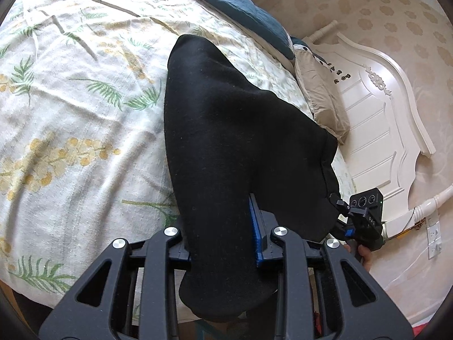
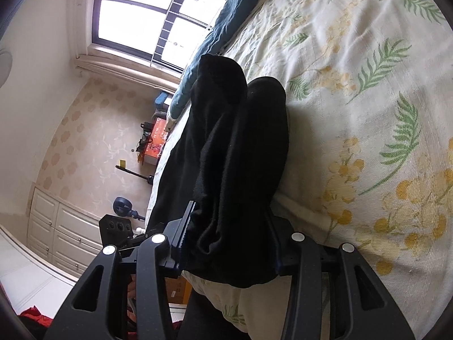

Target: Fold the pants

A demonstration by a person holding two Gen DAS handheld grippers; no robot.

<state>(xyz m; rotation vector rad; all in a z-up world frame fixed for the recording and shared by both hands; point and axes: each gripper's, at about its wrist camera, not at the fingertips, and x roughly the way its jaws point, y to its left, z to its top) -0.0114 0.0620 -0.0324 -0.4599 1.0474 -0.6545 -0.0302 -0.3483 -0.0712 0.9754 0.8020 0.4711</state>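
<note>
Black pants [image 1: 226, 130] hang bunched between both grippers above a floral bedspread [image 1: 70, 99]. My left gripper [image 1: 219, 215] is shut on one edge of the cloth; its blue pad [image 1: 256, 232] presses against the fabric and the other finger is covered. The right gripper's body [image 1: 365, 212] shows at the pants' far corner. In the right wrist view, the right gripper [image 2: 230, 226] is shut on a thick fold of the pants [image 2: 240, 147], which rises in two rounded humps over the bedspread [image 2: 368, 113]. The left gripper's body [image 2: 117, 228] shows at lower left.
A dark teal duvet [image 1: 240, 2] lies along the bed's far side, with a beige pillow [image 1: 320, 96] against the white headboard [image 1: 376, 119]. A hand [image 1: 365, 257] holds the right tool. A window [image 2: 147, 14], white drawers [image 2: 56, 226] and an orange box [image 2: 157, 138] stand beyond the bed edge.
</note>
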